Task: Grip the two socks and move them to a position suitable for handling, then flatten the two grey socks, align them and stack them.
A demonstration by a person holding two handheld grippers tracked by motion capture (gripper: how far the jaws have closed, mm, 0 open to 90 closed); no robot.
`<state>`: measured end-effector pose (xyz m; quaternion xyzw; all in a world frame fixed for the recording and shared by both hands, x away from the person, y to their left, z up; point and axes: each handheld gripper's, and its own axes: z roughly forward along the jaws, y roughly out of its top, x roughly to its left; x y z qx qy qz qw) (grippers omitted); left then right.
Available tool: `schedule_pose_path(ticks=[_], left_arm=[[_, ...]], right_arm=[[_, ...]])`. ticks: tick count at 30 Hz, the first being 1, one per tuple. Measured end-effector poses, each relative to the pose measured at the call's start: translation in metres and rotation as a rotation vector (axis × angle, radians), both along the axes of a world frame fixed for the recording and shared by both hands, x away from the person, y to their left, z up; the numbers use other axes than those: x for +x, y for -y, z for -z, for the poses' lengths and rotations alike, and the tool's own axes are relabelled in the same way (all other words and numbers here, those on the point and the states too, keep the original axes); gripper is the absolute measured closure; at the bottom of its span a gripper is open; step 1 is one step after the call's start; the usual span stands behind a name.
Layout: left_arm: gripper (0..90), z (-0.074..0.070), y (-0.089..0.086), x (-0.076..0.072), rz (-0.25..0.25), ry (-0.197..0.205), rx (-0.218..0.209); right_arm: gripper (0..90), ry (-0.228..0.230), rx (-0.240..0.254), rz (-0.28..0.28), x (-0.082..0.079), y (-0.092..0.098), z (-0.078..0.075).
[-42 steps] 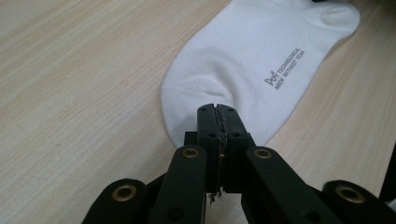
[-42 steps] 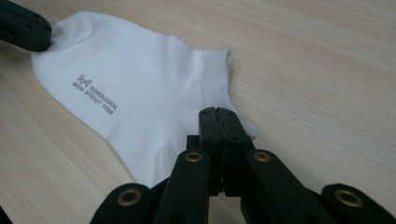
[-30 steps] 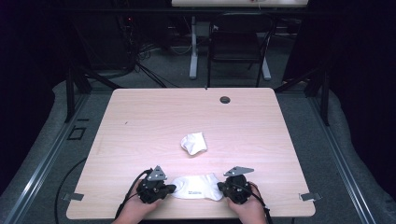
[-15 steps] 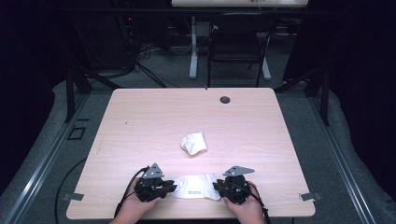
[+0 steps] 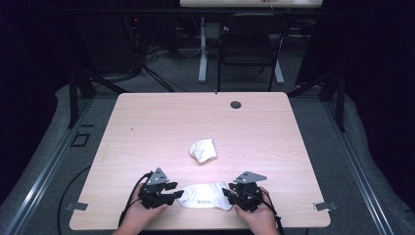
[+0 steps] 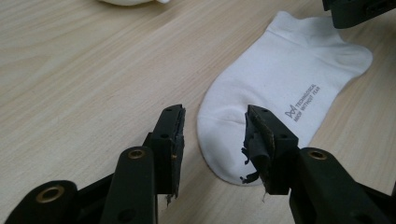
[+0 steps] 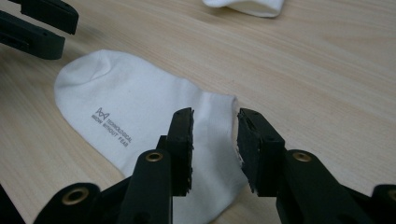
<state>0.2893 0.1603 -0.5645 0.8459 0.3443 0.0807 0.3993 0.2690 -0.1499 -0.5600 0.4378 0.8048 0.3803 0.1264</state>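
Note:
A flat white sock [image 5: 204, 197] with grey lettering lies near the table's front edge, between my two grippers. My left gripper [image 5: 171, 191] stands at its toe end. In the left gripper view that gripper [image 6: 215, 135] is open, its jaws have just been opening, and the toe of the sock [image 6: 280, 70] lies loose between them. My right gripper [image 5: 230, 195] is at the cuff end. Seen in its own view, it [image 7: 215, 135] is open too after just opening, astride the cuff of the sock [image 7: 130, 107] without pressing it. A second, balled-up white sock [image 5: 203, 150] rests mid-table.
The wooden table [image 5: 147, 127] has a round cable hole [image 5: 236, 104] near its far edge. Beyond the table stand a dark chair [image 5: 249, 44] and a desk leg on the carpet. Metal clips [image 5: 323, 206] sit at the front corners.
Both grippers' jaws have spread apart and let go of the flat sock's ends. The hands have hardly shifted, and the sock lies flat where it was.

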Motion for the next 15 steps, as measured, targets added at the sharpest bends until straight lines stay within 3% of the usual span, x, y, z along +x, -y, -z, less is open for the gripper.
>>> schedule_pose_path(ticks=[6, 15], left_arm=[[57.0, -0.002, -0.007, 0.005, -0.035, 0.007, -0.014], [56.8, -0.003, -0.015, 0.009, -0.055, 0.008, -0.021]], right_arm=[[66.1, 0.012, 0.009, -0.001, 0.005, -0.003, -0.006], [65.1, 0.025, -0.033, -0.025, 0.024, -0.014, -0.023]])
